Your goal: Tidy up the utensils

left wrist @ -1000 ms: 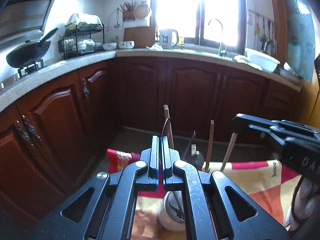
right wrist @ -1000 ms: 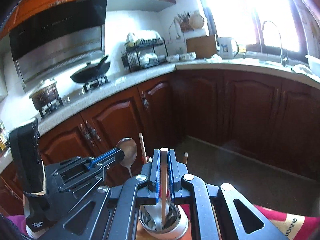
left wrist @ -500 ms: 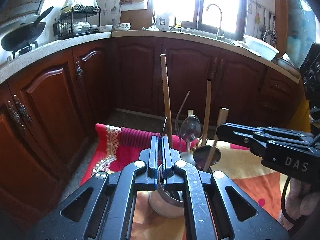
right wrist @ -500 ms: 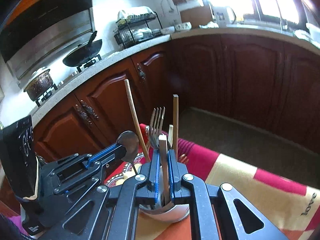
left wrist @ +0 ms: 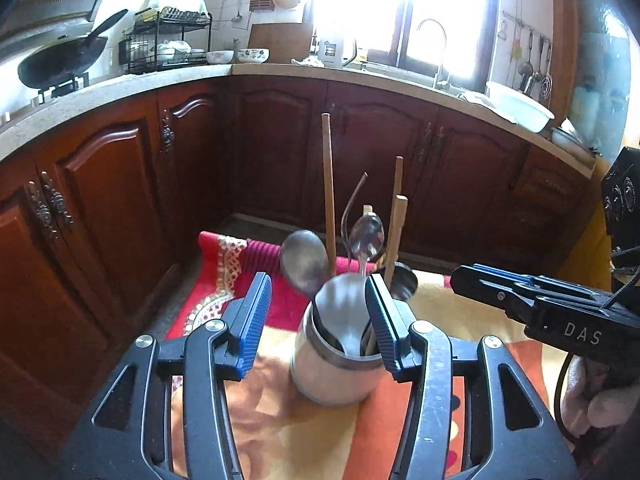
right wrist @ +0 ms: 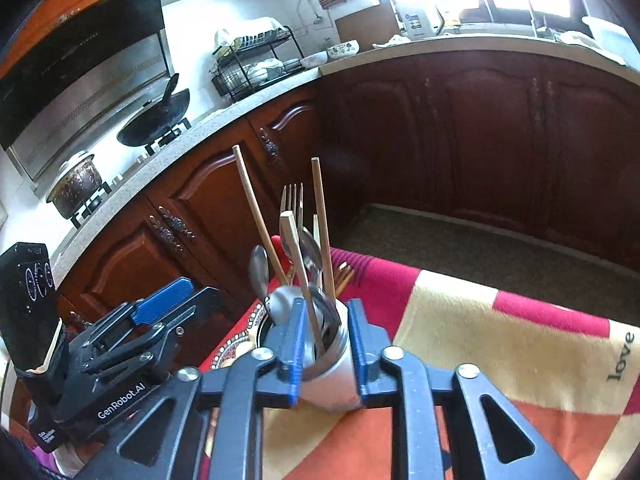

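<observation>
The risks we see start on the left. The left gripper [left wrist: 318, 284] has just been opening, and its fingers now stand wide and released. A blurred spoon [left wrist: 304, 260] tips loose between them over the holder [left wrist: 332, 376]. If the spoon leans outward rather than dropping in, it could slide off the rim onto the cloth-covered worktop [left wrist: 280, 432]. The right-hand finger also sits at the holder's rim. A sideways pull-back could nudge the holder, which stands near the worktop's far left corner, toward the edge.

On the right, the right gripper [right wrist: 326, 306] has also just been opening, though only partway. A wooden-handled utensil [right wrist: 298, 264] passes between its fingers with a gap on both sides, so we judge it let go. With a gap that narrow, lifting off could snag the handle and drag it back out, or jostle the fork [right wrist: 293, 204] and the sticks beside it.

Both grippers angle downward at the holder from the near side. The left is slightly left of it and the right almost centred.
</observation>
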The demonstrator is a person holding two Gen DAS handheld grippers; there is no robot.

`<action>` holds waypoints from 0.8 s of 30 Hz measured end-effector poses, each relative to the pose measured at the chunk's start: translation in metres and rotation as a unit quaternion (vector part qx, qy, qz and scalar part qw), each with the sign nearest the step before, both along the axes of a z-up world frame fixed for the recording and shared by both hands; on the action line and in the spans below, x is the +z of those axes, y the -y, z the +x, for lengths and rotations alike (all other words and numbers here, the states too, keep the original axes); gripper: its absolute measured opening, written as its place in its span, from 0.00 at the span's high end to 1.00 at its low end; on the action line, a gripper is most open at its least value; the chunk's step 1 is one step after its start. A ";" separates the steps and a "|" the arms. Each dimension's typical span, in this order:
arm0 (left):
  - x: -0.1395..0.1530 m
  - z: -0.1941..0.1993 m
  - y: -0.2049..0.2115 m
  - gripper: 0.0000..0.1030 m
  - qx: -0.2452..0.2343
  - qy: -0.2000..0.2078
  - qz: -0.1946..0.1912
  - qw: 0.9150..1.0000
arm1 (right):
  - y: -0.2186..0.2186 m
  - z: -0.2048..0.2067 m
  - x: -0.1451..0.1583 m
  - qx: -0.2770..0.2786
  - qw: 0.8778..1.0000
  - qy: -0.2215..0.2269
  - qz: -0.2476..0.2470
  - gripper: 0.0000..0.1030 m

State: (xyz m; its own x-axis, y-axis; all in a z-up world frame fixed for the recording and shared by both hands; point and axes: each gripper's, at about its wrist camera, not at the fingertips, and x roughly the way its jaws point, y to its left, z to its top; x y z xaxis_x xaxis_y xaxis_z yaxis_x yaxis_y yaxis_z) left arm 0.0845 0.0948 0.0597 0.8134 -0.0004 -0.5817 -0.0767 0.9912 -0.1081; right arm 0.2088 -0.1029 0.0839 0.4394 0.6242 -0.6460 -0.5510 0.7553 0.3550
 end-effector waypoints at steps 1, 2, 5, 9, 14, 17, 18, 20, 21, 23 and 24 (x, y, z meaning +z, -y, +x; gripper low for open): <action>0.000 -0.004 0.001 0.53 0.003 0.000 0.001 1.000 | 0.000 -0.003 0.000 -0.002 1.000 0.003 -0.002 0.75; 0.001 -0.008 0.003 0.53 0.005 -0.001 0.002 1.000 | 0.002 -0.009 0.001 -0.005 1.000 0.007 -0.006 0.75; 0.003 -0.020 0.008 0.53 0.014 -0.003 0.008 1.000 | 0.004 -0.021 0.004 -0.014 1.000 0.016 -0.012 0.74; 0.004 -0.037 0.015 0.53 0.022 -0.007 0.011 1.000 | 0.006 -0.039 0.012 -0.030 0.999 0.039 -0.022 0.68; 0.011 -0.055 0.019 0.53 0.032 -0.003 0.014 0.999 | 0.009 -0.060 0.018 -0.043 0.995 0.071 -0.046 0.66; 0.016 -0.064 0.022 0.53 0.037 0.003 0.014 0.999 | 0.011 -0.071 0.022 -0.045 0.994 0.079 -0.053 0.65; 0.018 -0.068 0.024 0.53 0.038 0.006 0.016 0.999 | 0.012 -0.074 0.023 -0.047 0.994 0.082 -0.052 0.64; 0.021 -0.072 0.025 0.53 0.041 0.008 0.019 0.999 | 0.014 -0.080 0.026 -0.049 0.994 0.086 -0.052 0.62; 0.022 -0.075 0.027 0.53 0.042 0.007 0.020 0.999 | 0.015 -0.083 0.027 -0.049 0.994 0.087 -0.051 0.62; 0.024 -0.077 0.028 0.53 0.044 0.007 0.018 0.999 | 0.017 -0.087 0.029 -0.050 0.993 0.090 -0.051 0.61; 0.025 -0.079 0.028 0.53 0.046 0.008 0.018 0.999 | 0.018 -0.089 0.031 -0.051 0.993 0.092 -0.052 0.60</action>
State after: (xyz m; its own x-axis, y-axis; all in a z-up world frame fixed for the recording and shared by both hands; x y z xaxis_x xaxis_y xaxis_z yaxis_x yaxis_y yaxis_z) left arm 0.0053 0.0669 0.0850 0.8182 0.0960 -0.5669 -0.1672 0.9831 -0.0748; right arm 0.1198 -0.1208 0.1146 0.6133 0.5047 -0.6076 -0.5176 0.8379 0.1735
